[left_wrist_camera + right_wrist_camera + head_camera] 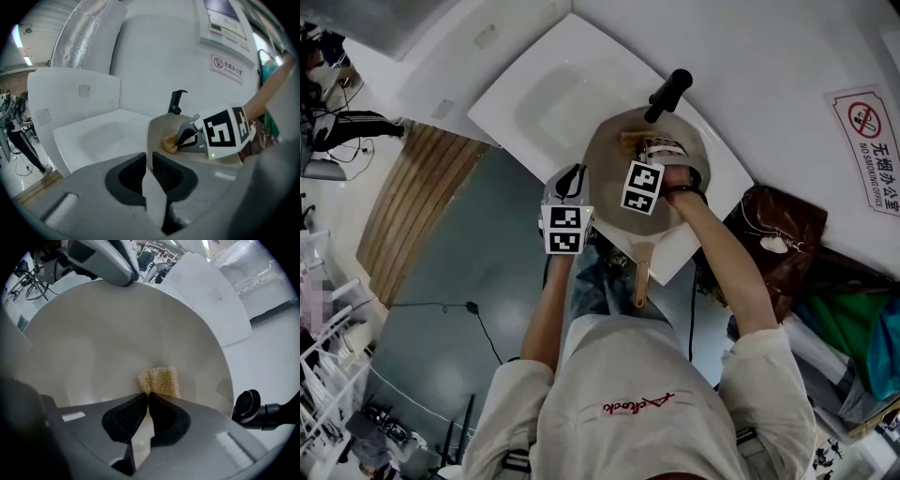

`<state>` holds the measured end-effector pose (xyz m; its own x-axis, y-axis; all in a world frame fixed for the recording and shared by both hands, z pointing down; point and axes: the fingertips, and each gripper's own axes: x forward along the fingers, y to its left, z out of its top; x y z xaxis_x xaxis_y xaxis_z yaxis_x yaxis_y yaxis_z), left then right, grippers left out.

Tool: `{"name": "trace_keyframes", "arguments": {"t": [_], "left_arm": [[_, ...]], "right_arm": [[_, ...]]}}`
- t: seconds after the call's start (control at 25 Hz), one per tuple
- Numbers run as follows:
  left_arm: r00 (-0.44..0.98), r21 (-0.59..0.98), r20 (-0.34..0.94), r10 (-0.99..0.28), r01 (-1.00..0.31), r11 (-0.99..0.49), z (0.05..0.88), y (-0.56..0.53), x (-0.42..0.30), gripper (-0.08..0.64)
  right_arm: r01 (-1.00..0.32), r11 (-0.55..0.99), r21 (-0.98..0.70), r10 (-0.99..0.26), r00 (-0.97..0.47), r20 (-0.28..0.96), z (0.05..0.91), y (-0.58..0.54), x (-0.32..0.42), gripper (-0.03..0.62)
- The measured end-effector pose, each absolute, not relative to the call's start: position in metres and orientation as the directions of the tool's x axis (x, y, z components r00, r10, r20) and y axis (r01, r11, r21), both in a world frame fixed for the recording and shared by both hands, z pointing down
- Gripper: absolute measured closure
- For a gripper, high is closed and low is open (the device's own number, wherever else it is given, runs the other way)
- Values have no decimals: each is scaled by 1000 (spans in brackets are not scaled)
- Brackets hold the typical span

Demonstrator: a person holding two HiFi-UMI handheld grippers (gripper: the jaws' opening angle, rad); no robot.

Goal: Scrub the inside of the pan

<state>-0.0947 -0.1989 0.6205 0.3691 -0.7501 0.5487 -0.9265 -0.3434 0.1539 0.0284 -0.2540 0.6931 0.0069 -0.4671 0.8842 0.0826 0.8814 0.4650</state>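
At the centre of the head view: a round beige pan (609,173) with a pale wooden handle (640,281), open side up, handle pointing back toward the person. Directly under the pan and stretching away to its left: a white rectangular sink basin (546,105). Just past the pan's far rim: a black tap (668,94), its lever angled up and to the right.

On the pan's left rim: the left gripper (149,158), jaws drawn narrow and pinched edge-on onto the thin rim, one pad on the inner side of the wall, the other on the outer. That gripper's marker cube just outside the pan, on the person's side.

Inside the pan, toward its far side: the right gripper (147,397), tilted steeply down, jaws almost together and clamped on a small yellow-tan scrubbing sponge (160,380). Sponge pressed against the pan's pale inner floor, sticking out beyond the fingertips, nearer the tap-side wall than the handle side.

Right of the pan, beyond the basin's edge: a dark brown bag (778,225). Farther right of the pan, on the white wall: a no-smoking sign (872,150) with a red ring. Left of the pan, past the basin: a panel of wooden slats (422,206).
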Motion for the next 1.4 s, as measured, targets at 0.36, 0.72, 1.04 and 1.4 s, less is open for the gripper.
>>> {"name": "trace_keyframes", "arguments": {"t": [0.36, 0.72, 1.04, 1.4], "left_arm": [[371, 158, 546, -751, -926, -343, 622, -198, -95, 516], [372, 165, 539, -755, -926, -339, 622, -197, -95, 516], [368, 162, 537, -759, -928, -335, 620, -198, -95, 516], [368, 165, 537, -759, -928, -333, 620, -197, -94, 517]], "right_arm": [[163, 880, 446, -450, -14, 893, 701, -210, 20, 568], [229, 887, 402, -404, -38, 914, 712, -160, 15, 568], [275, 894, 354, -354, -52, 934, 717, -131, 12, 568], [258, 873, 414, -412, -66, 909, 703, -162, 16, 569]]}}
